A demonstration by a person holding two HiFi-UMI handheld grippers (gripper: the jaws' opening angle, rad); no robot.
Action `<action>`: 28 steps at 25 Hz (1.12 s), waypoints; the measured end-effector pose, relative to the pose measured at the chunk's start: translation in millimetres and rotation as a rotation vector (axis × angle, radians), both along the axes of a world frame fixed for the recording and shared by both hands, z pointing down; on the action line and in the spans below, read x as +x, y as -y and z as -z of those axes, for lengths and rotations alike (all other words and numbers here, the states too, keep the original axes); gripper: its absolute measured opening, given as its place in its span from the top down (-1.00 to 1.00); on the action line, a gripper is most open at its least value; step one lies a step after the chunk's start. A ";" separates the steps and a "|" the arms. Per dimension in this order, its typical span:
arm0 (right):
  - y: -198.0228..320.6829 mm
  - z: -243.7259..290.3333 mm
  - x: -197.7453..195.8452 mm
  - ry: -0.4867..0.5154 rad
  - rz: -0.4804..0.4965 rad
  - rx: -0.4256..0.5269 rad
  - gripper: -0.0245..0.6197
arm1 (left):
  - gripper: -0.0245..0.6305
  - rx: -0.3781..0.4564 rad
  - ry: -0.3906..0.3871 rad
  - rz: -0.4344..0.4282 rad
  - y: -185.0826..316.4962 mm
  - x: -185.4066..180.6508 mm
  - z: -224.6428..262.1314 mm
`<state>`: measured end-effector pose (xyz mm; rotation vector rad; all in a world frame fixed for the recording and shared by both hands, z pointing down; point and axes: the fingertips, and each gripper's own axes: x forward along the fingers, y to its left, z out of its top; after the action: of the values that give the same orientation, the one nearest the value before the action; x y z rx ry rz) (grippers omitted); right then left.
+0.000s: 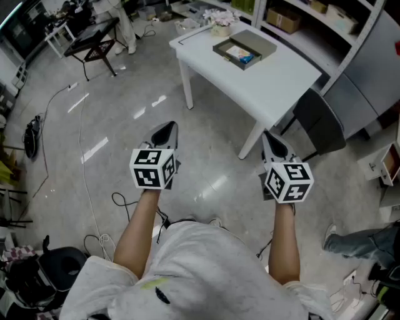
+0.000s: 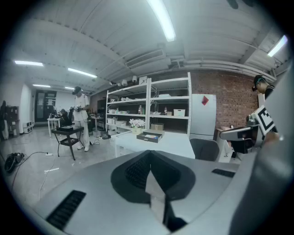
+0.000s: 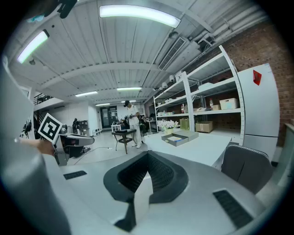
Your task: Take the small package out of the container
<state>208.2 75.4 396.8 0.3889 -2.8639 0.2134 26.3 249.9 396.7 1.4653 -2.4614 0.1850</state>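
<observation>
An olive-grey open container [image 1: 245,48] lies on the white table [image 1: 269,84], with a small blue and white package [image 1: 240,57] inside it. The container also shows far ahead in the left gripper view [image 2: 150,136] and the right gripper view [image 3: 180,137]. I hold both grippers over the floor, well short of the table. My left gripper [image 1: 166,132] is shut with nothing between its jaws, which meet in its own view [image 2: 149,156]. My right gripper [image 1: 274,144] is shut and empty too [image 3: 148,156].
A black chair [image 1: 319,122] stands at the table's near right corner. A pot of flowers [image 1: 220,25] sits at the table's far end. Shelves [image 1: 294,15] line the wall behind. A black side table [image 1: 94,40] and a person in white [image 2: 81,117] are at the far left. Cables [image 1: 84,156] run across the floor.
</observation>
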 end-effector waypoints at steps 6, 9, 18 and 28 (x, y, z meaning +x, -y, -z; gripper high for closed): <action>4.1 -4.0 0.9 -0.007 0.015 -0.012 0.91 | 0.91 0.009 -0.009 -0.031 11.2 9.4 -1.2; 6.1 -4.9 0.0 -0.003 0.021 -0.014 0.91 | 0.67 0.012 -0.008 -0.046 19.3 10.6 -0.9; 30.8 -8.8 -10.3 0.001 0.008 -0.016 0.91 | 0.56 0.025 -0.003 -0.059 51.6 -6.1 -1.7; 70.1 -11.8 -61.5 -0.015 -0.032 -0.020 0.91 | 0.35 0.054 -0.014 -0.103 103.1 -66.6 -0.3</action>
<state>146.7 5.3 408.5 0.4315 -2.8400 0.2440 -40.4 146.7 397.0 1.6111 -2.3999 0.1292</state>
